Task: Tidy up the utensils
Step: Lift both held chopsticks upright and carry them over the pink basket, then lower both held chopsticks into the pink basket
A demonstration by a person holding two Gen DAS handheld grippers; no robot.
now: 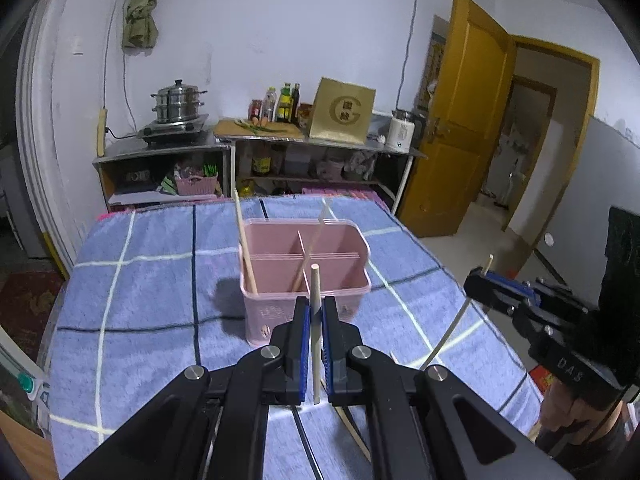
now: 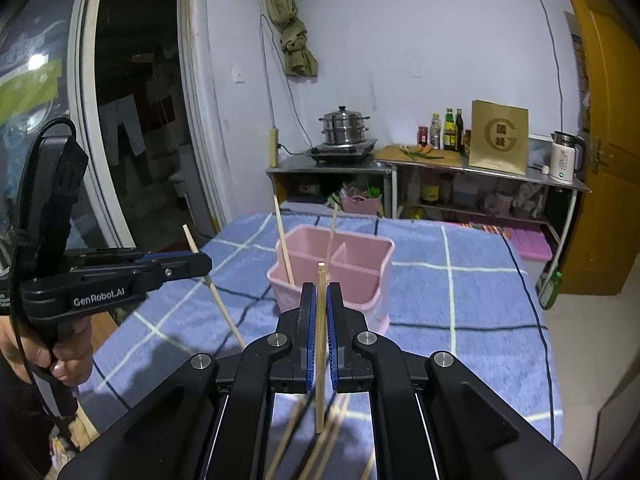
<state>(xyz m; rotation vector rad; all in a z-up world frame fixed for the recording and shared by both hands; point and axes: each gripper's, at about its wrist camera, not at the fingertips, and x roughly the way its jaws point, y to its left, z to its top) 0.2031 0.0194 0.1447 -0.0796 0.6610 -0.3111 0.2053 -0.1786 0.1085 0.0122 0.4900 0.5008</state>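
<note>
1. The left claw (image 1: 315, 320) is clamping its blue pads tight on a pale wooden chopstick (image 1: 315, 300), holding it upright, top end poking up past the fingertips.
2. The right claw (image 2: 321, 300) is doing the same deal, squeezing its own chopstick (image 2: 320, 360) upright between the pads. In the left wrist view it's sitting off at the right (image 1: 486, 280) with a thin stick running through it.
3. The pink organizer (image 1: 304, 264) is sitting on the surface (image 1: 140, 280), which is wearing a blue plaid cloth, just past both claws. It's split into compartments by thin dividers.
4. One chopstick (image 1: 244, 248) is leaning in the near-left compartment, tilted toward the left. A second one (image 1: 310, 252) is leaning around the middle divider; can't really tell which compartment its bottom end is landing in.
5. In the right wrist view, a few more loose chopsticks (image 2: 320, 452) are lying on the cloth right below the claw, kinda blurry.
6. Far back, a steel counter is carrying a steamer pot (image 1: 178, 100), some bottles (image 1: 280, 102) and a white kettle (image 1: 401, 134).
</note>
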